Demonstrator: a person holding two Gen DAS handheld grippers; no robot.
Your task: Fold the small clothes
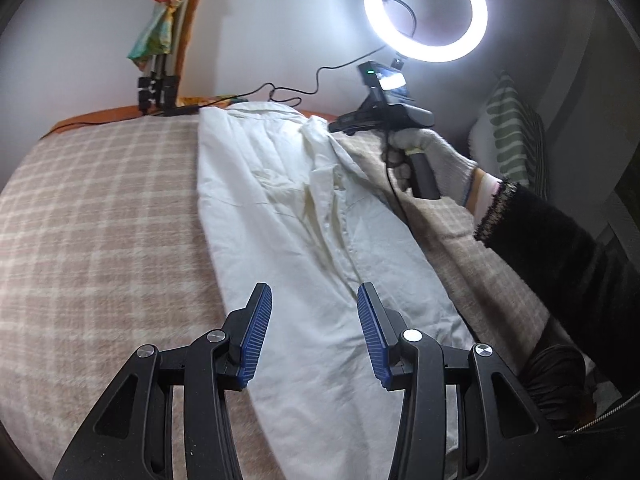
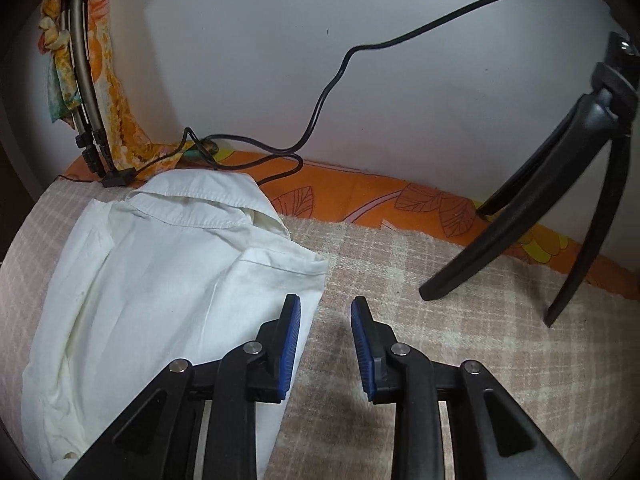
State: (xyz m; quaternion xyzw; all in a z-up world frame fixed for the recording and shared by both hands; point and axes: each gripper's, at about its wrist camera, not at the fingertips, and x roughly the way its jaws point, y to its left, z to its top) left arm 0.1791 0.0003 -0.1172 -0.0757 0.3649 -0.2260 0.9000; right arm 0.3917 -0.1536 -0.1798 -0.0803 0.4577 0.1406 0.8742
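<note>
A white collared shirt (image 1: 288, 216) lies lengthwise on the checked blanket (image 1: 100, 220), its sides folded in to a long strip. My left gripper (image 1: 314, 296) hovers open over the near end of the shirt, nothing between its blue pads. In the right wrist view the shirt (image 2: 160, 280) fills the left side, collar toward the wall. My right gripper (image 2: 325, 306) stands open just off the shirt's right edge, above bare blanket (image 2: 420, 320), with nothing in its jaws. A gloved hand (image 1: 432, 160) holds the right gripper's handle near the shirt's far end.
A lit ring light (image 1: 426, 10) stands on a black tripod (image 2: 560, 208) at the far right of the bed. Black cables (image 2: 320, 100) run along the wall. An orange patterned sheet (image 2: 380, 200) shows behind the blanket. A striped cushion (image 1: 512, 132) sits at right.
</note>
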